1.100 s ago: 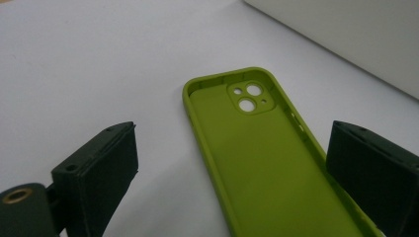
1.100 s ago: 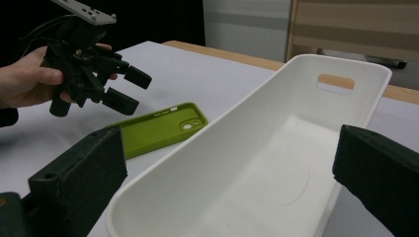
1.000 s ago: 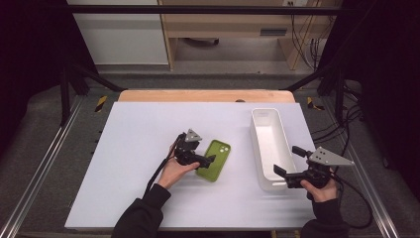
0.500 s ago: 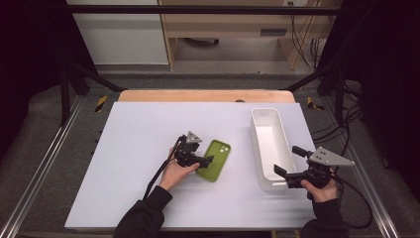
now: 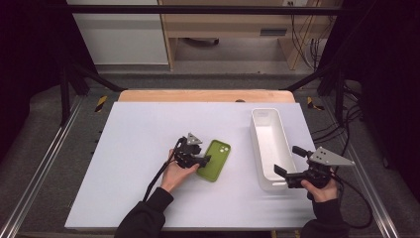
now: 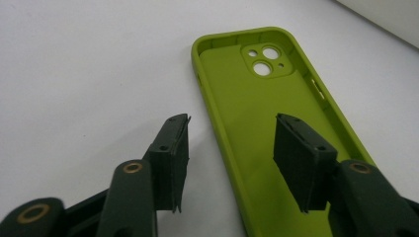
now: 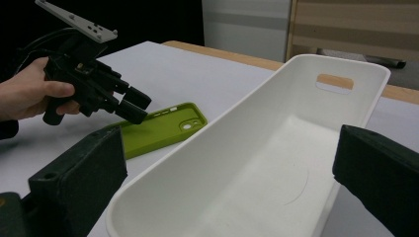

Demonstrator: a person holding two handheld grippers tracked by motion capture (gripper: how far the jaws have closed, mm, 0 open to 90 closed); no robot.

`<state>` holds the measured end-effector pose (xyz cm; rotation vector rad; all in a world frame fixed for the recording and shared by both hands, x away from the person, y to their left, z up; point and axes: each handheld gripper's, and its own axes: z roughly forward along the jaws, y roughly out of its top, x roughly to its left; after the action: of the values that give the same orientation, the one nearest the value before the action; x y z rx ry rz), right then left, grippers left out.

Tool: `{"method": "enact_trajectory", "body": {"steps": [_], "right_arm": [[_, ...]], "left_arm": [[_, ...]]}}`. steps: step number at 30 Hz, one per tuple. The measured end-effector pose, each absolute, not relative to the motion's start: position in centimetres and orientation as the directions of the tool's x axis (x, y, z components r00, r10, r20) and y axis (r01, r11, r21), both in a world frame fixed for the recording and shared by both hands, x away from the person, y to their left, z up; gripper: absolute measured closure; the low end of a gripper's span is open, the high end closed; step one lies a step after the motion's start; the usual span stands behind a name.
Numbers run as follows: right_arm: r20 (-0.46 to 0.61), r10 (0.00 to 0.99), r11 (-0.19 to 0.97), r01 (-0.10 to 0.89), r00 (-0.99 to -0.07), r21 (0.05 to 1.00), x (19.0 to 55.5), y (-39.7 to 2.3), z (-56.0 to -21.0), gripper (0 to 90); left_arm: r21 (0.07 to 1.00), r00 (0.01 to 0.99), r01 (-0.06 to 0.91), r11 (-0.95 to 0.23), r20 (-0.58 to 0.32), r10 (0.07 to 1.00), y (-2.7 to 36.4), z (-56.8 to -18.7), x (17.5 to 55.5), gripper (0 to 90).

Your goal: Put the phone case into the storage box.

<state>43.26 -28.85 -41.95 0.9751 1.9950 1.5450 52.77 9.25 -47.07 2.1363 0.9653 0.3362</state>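
A lime-green phone case [image 5: 215, 161] lies hollow side up on the white table, camera cut-out at its far end. My left gripper [image 5: 202, 159] rests at its near left edge. In the left gripper view the jaws [image 6: 230, 148] straddle the case's left rim [image 6: 217, 123], one pad on the table outside and one inside the case. They have just been closing, and neither pad presses on the rim. My right gripper [image 5: 286, 161] stands wide open at the near end of a white bin [image 5: 262, 124]. The bin's near rim [image 7: 148, 192] lies between its jaws.
The bin is long and empty, with a handle slot [image 7: 335, 81] in its far end wall. A wooden strip [image 5: 203, 95] borders the table's far edge. Metal rails and cables run along both sides. The other hand with its gripper [image 7: 99, 94] shows over the case in the right gripper view.
The left gripper's jaws have drawn a little closer together over the case's edge. Both hands, the case and the bin are where they were.
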Motion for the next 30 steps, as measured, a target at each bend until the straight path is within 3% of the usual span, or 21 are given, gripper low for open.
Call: {"method": "enact_trajectory", "body": {"steps": [20, 30], "right_arm": [[0.080, 0.748, 0.131, 0.264, -0.659, 0.956, 43.26, -28.86, -41.91, 0.5], [0.079, 0.748, 0.131, 0.263, -0.659, 0.956, 43.26, -28.87, -41.90, 0.5]], "left_arm": [[0.709, 0.678, 0.548, -0.444, -0.065, 0.732, 8.97, -47.42, 52.82, 74.0], [0.700, 0.671, 0.552, -0.454, -0.049, 0.740, 8.77, -47.29, 52.76, 79.2]]}}
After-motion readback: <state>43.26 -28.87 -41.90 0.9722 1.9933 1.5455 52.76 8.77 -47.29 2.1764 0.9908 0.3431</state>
